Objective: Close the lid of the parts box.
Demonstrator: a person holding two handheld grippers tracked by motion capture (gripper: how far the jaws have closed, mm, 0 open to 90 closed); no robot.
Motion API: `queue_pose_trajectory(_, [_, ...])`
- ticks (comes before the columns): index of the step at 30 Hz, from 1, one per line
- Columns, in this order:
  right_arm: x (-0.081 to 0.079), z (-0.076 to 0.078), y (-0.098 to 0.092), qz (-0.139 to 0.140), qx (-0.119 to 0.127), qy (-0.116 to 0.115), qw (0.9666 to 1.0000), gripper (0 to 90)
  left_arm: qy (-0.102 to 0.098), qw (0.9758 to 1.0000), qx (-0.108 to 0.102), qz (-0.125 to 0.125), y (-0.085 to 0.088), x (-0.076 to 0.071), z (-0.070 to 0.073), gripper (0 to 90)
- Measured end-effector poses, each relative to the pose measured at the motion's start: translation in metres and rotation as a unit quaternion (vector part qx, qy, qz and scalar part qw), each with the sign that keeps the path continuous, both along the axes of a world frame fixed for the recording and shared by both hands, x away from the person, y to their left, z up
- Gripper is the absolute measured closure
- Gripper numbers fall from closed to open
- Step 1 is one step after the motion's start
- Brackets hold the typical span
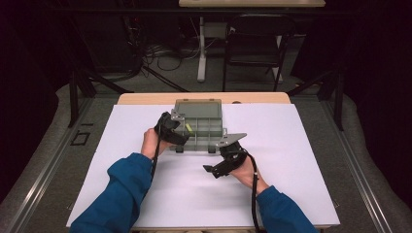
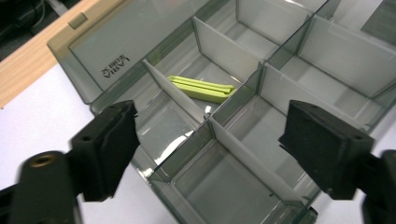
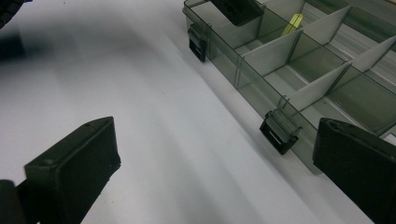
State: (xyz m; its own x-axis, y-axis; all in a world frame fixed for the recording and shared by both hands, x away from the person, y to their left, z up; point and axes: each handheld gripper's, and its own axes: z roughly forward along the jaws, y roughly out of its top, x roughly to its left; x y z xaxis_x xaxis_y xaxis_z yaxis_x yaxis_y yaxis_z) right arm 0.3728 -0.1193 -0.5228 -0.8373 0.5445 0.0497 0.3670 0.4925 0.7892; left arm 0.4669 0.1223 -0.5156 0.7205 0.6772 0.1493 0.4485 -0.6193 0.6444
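While over organizer box [image 2: 219, 140]: L fingers [image 2: 109, 149] open, empty | R fingers [image 3: 74, 172] open, empty

White sheet [image 1: 184, 189] at 6 o'clock lay free; organizer box [image 1: 210, 139] (dividers upright) blocked 12 o'clock

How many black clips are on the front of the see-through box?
2. One black clip sits near the box's far front corner in the right gripper view; the other black clip sits closer, beside that gripper's jaw. Other sides might hide more.
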Motion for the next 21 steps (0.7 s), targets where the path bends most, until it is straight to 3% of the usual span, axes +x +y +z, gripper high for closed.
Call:
queue_pose_trajectory(8, [0.001, 0.0, -0.003, -0.001, 0.0, 0.001, 1.0, 0.0, 0.014, 0.9999, 0.007, 0.002, -0.004, 0.007, -0.009, 37.2])
queue_pose_trajectory(15, [0.005, -0.003, -0.004, -0.001, -0.001, 0.01, 1.0, 0.0, 0.014, 0.9998, 0.005, 0.009, -0.005, 0.012, -0.014, 39.6])
queue_pose_trajectory(21, [0.004, -0.002, -0.003, 0.0, 0.0, 0.005, 1.0, 0.0, 0.015, 0.9997, -0.012, 0.012, -0.005, 0.014, -0.017, 44.5])
